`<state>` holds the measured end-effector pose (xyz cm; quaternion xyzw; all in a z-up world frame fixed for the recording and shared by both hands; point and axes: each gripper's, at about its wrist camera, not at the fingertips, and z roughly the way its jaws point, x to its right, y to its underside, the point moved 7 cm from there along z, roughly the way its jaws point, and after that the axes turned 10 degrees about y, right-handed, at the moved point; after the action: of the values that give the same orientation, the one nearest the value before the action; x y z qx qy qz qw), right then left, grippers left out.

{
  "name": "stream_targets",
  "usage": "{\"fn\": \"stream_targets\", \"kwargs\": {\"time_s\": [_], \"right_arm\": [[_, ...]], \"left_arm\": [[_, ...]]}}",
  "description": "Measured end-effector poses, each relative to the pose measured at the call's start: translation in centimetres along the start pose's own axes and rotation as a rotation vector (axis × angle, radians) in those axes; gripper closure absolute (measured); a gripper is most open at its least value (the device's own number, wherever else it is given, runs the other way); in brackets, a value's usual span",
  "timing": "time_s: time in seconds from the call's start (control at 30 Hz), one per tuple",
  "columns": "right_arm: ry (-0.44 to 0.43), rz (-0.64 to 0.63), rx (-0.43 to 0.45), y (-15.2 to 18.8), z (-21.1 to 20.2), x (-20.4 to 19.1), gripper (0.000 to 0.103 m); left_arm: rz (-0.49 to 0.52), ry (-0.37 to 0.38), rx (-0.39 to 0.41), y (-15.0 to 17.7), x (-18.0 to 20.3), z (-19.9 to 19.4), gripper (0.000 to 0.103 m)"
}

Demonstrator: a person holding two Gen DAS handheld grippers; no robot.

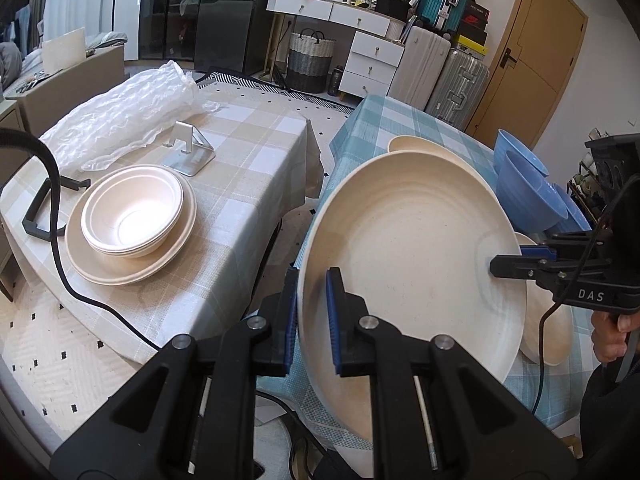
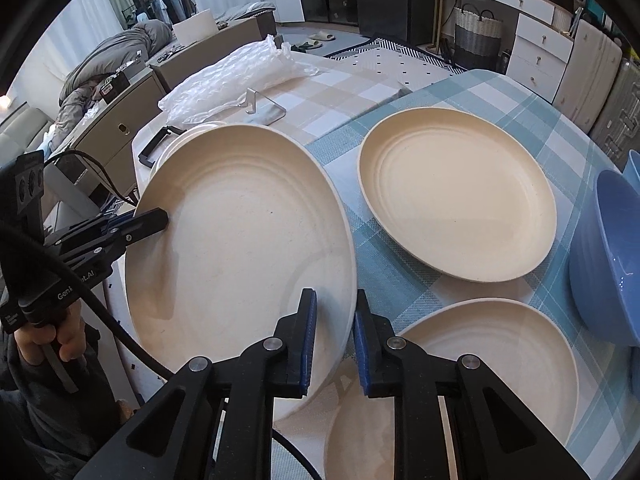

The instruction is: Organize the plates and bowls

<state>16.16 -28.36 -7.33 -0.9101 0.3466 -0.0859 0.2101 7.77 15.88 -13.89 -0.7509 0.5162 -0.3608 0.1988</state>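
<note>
A large cream plate (image 1: 412, 248) (image 2: 240, 248) hangs tilted above the blue-checked table (image 1: 360, 136), held at opposite rims. My left gripper (image 1: 312, 276) (image 2: 156, 220) is shut on its left rim. On the opposite rim my right gripper (image 2: 334, 300) (image 1: 504, 266) is shut too. Two more cream plates (image 2: 456, 196) (image 2: 480, 380) lie flat on the blue cloth. Blue bowls (image 1: 528, 196) (image 2: 608, 260) stand at the right edge. On the beige-checked table (image 1: 248, 160), a stack of white bowls (image 1: 132, 216) sits on a cream plate (image 1: 120, 272).
Bubble wrap (image 1: 128, 120) and a metal stand (image 1: 192, 152) lie behind the stack. A black handle-shaped part (image 1: 36, 216) and a cable (image 1: 60, 240) rest at the beige table's left. A narrow gap (image 1: 316, 136) separates the two tables. Suitcases (image 1: 444, 72) and drawers stand behind.
</note>
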Motion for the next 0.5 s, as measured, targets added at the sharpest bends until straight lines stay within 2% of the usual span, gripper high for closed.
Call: {"fn": "stream_targets", "kwargs": {"time_s": [0.23,0.5], "right_arm": [[0.011,0.021,0.031,0.9,-1.8,-0.3,0.086],[0.033,0.066,0.055,2.1,-4.0,1.4,0.086]], "left_arm": [[0.020,0.006,0.016,-0.4,1.0,-1.1,0.092],[0.048,0.044,0.013,-0.1,4.0,-0.9,0.092]]}}
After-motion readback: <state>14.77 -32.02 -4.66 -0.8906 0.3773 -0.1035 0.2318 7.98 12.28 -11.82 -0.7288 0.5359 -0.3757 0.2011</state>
